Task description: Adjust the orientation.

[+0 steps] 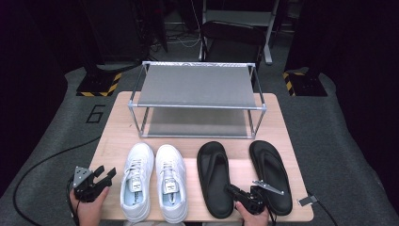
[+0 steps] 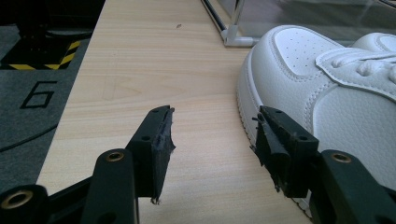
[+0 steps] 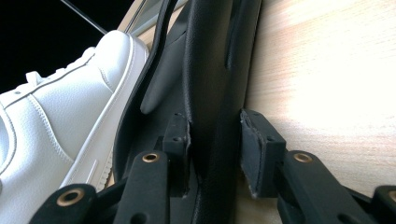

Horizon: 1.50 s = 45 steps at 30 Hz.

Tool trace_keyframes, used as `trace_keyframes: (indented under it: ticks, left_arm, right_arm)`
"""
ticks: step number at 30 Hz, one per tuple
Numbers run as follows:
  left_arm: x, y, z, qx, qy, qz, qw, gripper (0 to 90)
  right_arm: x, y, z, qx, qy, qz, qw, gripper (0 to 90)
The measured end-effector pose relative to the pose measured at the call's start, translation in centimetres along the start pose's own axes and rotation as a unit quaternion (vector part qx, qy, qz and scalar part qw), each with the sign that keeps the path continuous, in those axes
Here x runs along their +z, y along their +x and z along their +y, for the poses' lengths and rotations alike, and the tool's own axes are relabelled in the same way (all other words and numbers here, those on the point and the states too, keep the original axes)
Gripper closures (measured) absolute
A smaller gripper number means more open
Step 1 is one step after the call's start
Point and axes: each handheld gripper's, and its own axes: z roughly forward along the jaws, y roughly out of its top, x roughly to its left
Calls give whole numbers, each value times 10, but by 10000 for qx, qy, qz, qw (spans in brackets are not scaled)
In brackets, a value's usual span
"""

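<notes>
surface: pale wood-grain table (image 1: 282,117) on grey carpet, dark room behind; a metal-framed two-tier rack (image 1: 197,84) is set at the table's far side, beyond both tools.
right gripper (image 1: 242,195): jaws are brought in around the heel-side edge of the left black sandal (image 1: 214,179); one pad (image 3: 180,140) is seen on the footbed side, the other at the outer edge. Whether both pads already press cannot be told, a thin gap seems left at the outer pad.
left gripper (image 2: 212,140): jaws held apart, nothing between them, just beside the outer white sneaker (image 2: 327,79).
task thing: sandal lies flat, directly ahead of the right jaws; its pair, the second black sandal (image 1: 270,174), is off to the tool's right side.
step in hand: judged as gripping the sandal edge.
advice: jaws should be closed fully on the sole rim, not the strap; the lift should be kept level since the sole is likely to flex.
materials: sandals matte black, rubbery, thong-shaped; sneakers (image 1: 155,181) smooth white leather-like, perforated toe, laced; rack shelves dull grey sheet.
</notes>
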Motion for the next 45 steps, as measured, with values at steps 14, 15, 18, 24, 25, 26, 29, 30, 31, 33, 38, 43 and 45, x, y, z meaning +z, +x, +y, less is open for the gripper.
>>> trace_keyframes:
  ticks: [14,15,18,24,25,26,29,30,31,33,38,43,45]
  left_arm:
    - [-1,0,0,-6,-7,6,10000,454]
    - [-1,0,0,-3,-6,4,10000,454]
    - [-1,0,0,-1,4,-6,10000,454]
    - [-2,1,0,-27,-35,-4,10000,455]
    - [-2,1,0,-26,-40,-5,10000,455]
    - [-2,1,0,-25,-68,0,10000,455]
    - [-2,0,-1,-39,-129,17,9999,455]
    - [-2,1,0,-26,-60,-10,10000,455]
    - [-2,1,0,-24,-62,-8,10000,455]
    - [-2,1,0,-36,-55,-21,10000,455]
    - [-2,1,0,-59,-66,-18,10000,455]
    - [-2,2,0,-84,-45,-15,10000,455]
    - [-2,2,0,-92,-50,-15,9999,455]
  right_arm:
    - [-4,6,2,103,-85,-44,9999,658]
    - [-4,6,2,97,-117,-43,9999,659]
    - [-6,7,3,143,-124,-67,9998,659]
    - [-8,10,2,168,-246,-96,9995,660]
    - [-8,10,3,199,-240,-87,9995,660]
    - [-9,11,3,263,-254,-87,9993,660]
    - [-9,14,5,149,-337,-141,9992,660]
    - [-10,16,5,180,-333,-165,9991,659]
    - [-10,16,6,172,-374,-137,9991,659]
    - [-8,17,9,171,-416,-121,9989,658]
    - [-6,20,13,215,-410,-168,9988,659]
    - [-2,22,17,184,-465,-166,9986,658]
    - [0,23,17,172,-488,-166,9985,658]
